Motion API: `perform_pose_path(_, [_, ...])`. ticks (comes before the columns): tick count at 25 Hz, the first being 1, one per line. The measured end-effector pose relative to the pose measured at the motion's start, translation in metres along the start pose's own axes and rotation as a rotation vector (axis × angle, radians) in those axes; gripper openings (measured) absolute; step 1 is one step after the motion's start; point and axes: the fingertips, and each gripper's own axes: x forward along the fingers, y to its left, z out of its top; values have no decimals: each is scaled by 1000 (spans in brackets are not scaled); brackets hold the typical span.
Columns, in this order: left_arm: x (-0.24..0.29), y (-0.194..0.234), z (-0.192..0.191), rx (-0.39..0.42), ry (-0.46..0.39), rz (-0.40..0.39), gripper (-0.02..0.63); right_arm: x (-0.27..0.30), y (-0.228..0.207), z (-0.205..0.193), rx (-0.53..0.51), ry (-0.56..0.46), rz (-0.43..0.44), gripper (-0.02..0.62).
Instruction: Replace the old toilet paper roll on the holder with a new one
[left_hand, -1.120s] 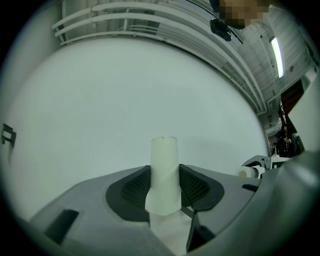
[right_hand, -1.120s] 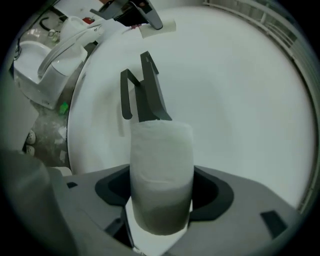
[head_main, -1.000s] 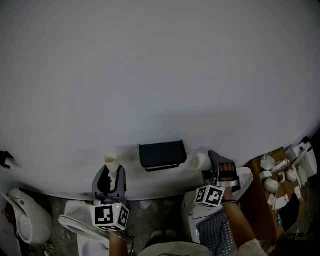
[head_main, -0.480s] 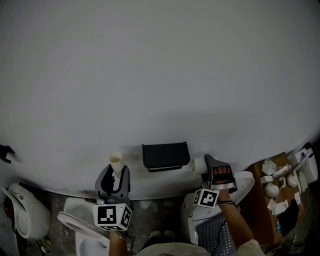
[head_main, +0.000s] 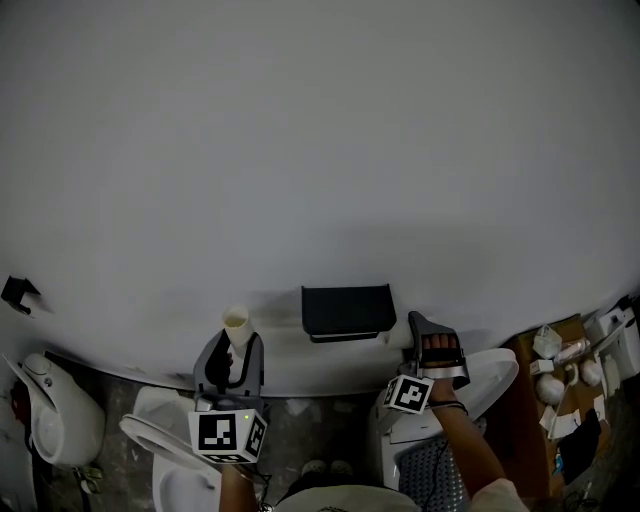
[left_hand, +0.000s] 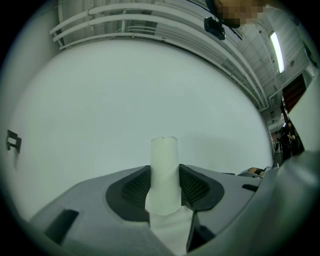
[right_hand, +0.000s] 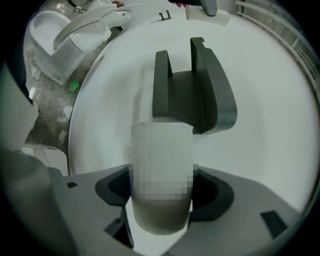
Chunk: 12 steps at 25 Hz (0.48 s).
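A black paper holder (head_main: 345, 312) hangs empty on the white wall. My left gripper (head_main: 233, 352) is left of it and is shut on a bare cardboard tube (head_main: 237, 325) that stands upright. In the left gripper view the tube (left_hand: 165, 170) sits pinched between both pads (left_hand: 132, 187). My right gripper (head_main: 428, 338) is just right of the holder and a little below it. The right gripper view shows a full white paper roll (right_hand: 161, 185) clamped between the jaws, with the holder (right_hand: 192, 95) straight beyond it. In the head view the roll is mostly hidden.
A white toilet (head_main: 165, 455) stands under my left gripper and another (head_main: 55, 425) at far left. A white toilet tank (head_main: 485, 378) sits below my right gripper. A wooden shelf (head_main: 560, 375) with small clutter is at right. A black hook (head_main: 17, 292) is on the wall.
My right gripper has sunk with the roll and come closer to the holder's right end. The left gripper keeps the tube in the same place.
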Motion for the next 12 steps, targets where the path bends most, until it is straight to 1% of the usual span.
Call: perform_pose_path(12, [-23, 26, 1, 11, 6, 63, 183, -1, 6, 33, 35, -31, -13, 310])
